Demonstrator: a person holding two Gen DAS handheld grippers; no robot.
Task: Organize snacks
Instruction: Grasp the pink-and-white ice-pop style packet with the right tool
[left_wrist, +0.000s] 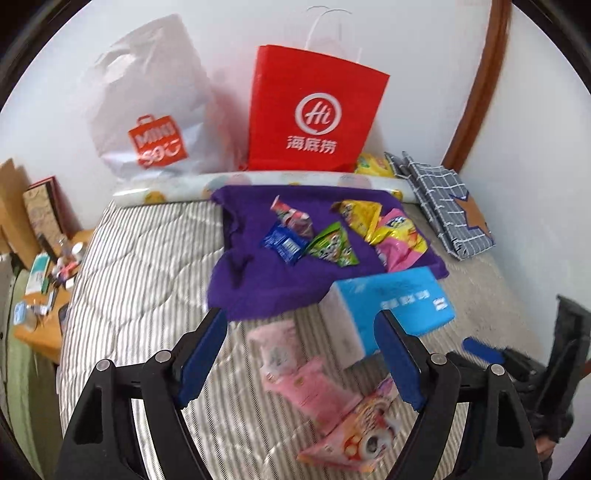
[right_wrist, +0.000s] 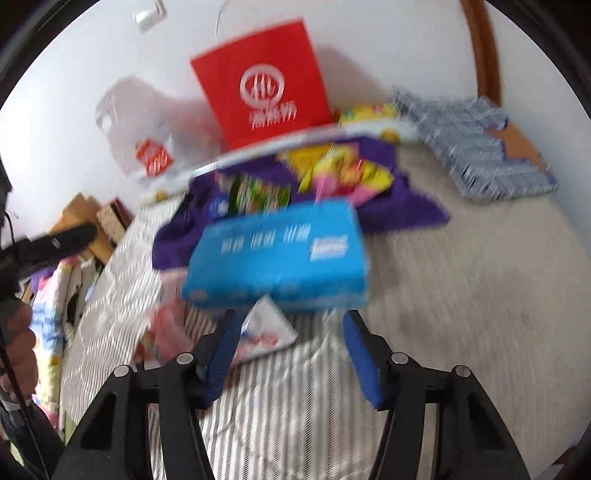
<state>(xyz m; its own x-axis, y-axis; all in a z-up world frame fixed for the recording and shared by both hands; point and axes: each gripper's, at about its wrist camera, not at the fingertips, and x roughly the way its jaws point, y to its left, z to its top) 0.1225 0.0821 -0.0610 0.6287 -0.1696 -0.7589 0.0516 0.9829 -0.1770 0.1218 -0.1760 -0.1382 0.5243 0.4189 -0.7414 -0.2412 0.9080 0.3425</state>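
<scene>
Striped bed (left_wrist: 147, 258): we see five snacks (left_wrist: 328, 245) grouped on the purple cloth (left_wrist: 258, 284), pink packets (left_wrist: 295, 373) outstanding; left tongs (left_wrist: 301, 354) and right tongs (right_wrist: 290, 350) apart, empty.

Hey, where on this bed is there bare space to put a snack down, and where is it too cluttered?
Free: the striped bedding left of the purple cloth, and the stretch right of the blue box, below the plaid bag. Crowded: the purple cloth itself, covered with snack packets, and the patch in front of the blue box, where pink packets lie.
</scene>
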